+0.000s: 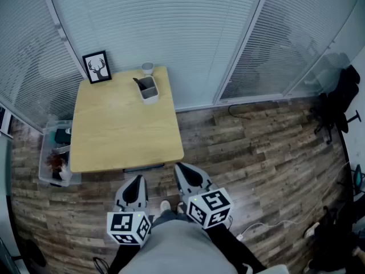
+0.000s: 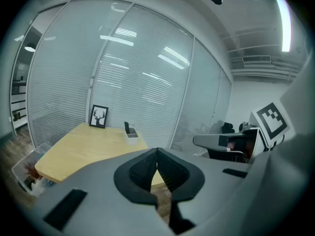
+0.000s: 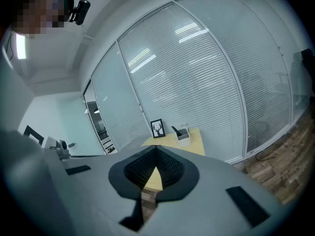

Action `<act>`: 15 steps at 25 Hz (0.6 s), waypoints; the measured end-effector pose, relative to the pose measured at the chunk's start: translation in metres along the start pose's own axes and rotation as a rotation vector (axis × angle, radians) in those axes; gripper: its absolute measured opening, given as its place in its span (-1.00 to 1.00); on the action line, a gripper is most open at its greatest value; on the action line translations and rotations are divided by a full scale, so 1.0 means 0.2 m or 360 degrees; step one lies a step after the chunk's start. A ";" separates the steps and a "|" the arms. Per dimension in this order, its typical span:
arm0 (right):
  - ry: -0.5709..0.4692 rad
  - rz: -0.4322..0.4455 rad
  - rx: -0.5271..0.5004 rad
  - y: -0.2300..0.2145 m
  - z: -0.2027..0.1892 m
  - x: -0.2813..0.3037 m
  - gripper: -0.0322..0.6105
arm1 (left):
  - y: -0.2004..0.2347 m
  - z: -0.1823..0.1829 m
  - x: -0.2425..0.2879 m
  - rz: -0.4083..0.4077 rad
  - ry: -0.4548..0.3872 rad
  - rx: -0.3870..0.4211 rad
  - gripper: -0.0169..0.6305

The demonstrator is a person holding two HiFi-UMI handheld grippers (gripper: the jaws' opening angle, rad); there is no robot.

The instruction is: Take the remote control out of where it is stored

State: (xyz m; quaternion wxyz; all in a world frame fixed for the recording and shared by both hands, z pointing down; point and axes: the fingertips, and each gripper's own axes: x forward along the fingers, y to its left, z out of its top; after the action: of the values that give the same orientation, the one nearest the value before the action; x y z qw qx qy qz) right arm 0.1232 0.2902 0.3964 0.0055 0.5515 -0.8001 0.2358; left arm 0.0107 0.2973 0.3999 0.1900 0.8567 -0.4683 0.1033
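Note:
A dark remote control point(image 1: 141, 84) stands upright in a small white holder point(image 1: 149, 90) near the far edge of the yellow wooden table point(image 1: 122, 130). The holder also shows in the left gripper view point(image 2: 131, 132) and the right gripper view point(image 3: 183, 134), with the remote point(image 3: 175, 130) sticking out of it. My left gripper point(image 1: 136, 185) and right gripper point(image 1: 181, 170) hang low in front of the table's near edge, far from the holder. Both are shut with nothing between the pads.
A framed deer picture point(image 1: 97, 67) leans at the table's far left corner, and a small grey cup point(image 1: 147, 68) stands behind the holder. A clear plastic box point(image 1: 54, 153) of odds and ends sits on the floor left of the table. Blinds cover the glass walls behind.

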 end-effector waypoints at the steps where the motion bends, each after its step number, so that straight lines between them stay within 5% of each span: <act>1: 0.0002 -0.0001 0.0001 0.00 0.00 0.00 -0.89 | 0.00 0.00 0.00 0.0000 0.0002 -0.0002 -0.92; 15: 0.0015 0.0001 0.0030 0.03 -0.03 0.06 -0.89 | 0.06 0.00 -0.01 -0.0009 0.0004 -0.0015 -0.92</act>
State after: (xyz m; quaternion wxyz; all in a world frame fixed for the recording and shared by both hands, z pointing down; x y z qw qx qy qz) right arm 0.1114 0.2844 0.4017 0.0042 0.5501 -0.7980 0.2460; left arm -0.0008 0.2928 0.4012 0.1950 0.8570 -0.4661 0.1016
